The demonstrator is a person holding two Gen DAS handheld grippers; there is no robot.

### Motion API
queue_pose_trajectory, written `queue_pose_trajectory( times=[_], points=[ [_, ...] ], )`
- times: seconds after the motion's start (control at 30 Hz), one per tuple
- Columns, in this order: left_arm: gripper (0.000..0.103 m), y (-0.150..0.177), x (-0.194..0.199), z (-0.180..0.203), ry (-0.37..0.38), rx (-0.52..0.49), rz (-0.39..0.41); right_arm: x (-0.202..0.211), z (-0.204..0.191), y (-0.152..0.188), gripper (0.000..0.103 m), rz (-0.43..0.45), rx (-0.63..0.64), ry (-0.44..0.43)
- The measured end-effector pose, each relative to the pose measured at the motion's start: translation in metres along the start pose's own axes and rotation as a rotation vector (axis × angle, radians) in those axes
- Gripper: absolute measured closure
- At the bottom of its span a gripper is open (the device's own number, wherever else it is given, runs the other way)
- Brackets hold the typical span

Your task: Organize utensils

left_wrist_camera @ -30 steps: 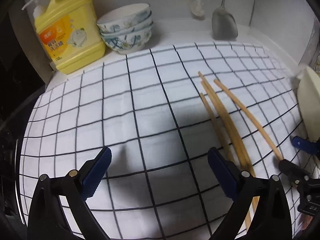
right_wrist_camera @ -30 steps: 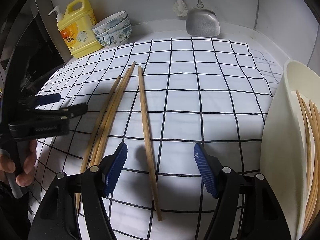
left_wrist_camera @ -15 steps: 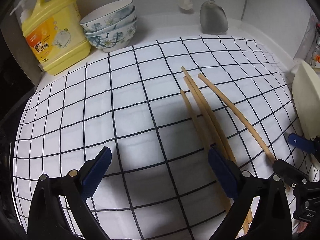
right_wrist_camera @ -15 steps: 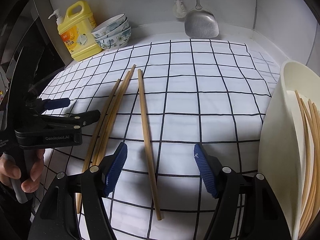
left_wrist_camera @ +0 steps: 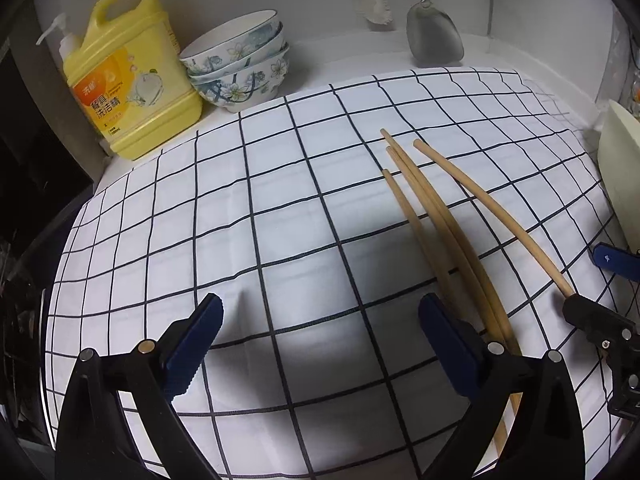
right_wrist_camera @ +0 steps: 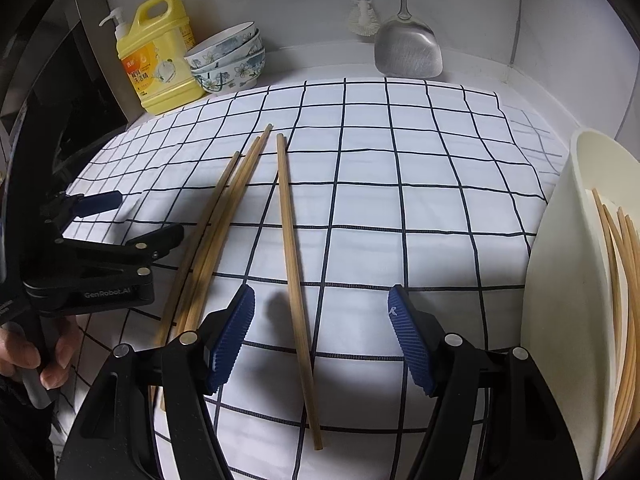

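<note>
Both looking steeply down, close over the table's (left_wrist_camera: 472, 56) near edge, toward its far edge; sharing chopsticks (right_wrist_camera: 294, 264) and far-left corner.

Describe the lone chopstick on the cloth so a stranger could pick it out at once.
Start at the checked cloth covering the counter. Four chopsticks lie on it; three are bunched together nearer the left gripper. The lone chopstick lies apart from them, running between the right gripper's open jaws.

detergent bottle (left_wrist_camera: 132, 76) — stacked bowls (left_wrist_camera: 240, 64) | spatula (right_wrist_camera: 406, 50) — brush (right_wrist_camera: 363, 16)
</note>
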State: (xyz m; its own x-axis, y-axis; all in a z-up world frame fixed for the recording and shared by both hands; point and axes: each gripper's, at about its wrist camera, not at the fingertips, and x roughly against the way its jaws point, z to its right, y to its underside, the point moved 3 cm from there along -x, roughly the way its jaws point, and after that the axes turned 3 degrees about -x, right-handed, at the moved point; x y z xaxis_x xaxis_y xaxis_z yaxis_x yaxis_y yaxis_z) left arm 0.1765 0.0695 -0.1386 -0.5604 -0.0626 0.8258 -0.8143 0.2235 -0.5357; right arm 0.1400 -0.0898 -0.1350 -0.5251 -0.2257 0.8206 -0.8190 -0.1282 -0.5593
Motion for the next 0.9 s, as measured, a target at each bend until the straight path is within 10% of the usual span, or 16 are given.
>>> queue_pose_trajectory(
  times=[0.9],
  points=[
    [0.007, 0.004, 0.018, 0.017, 0.039, 0.0, 0.048, -0.006, 0.003, 0.0, 0.037, 0.007, 0.045, 0.052]
  ],
)
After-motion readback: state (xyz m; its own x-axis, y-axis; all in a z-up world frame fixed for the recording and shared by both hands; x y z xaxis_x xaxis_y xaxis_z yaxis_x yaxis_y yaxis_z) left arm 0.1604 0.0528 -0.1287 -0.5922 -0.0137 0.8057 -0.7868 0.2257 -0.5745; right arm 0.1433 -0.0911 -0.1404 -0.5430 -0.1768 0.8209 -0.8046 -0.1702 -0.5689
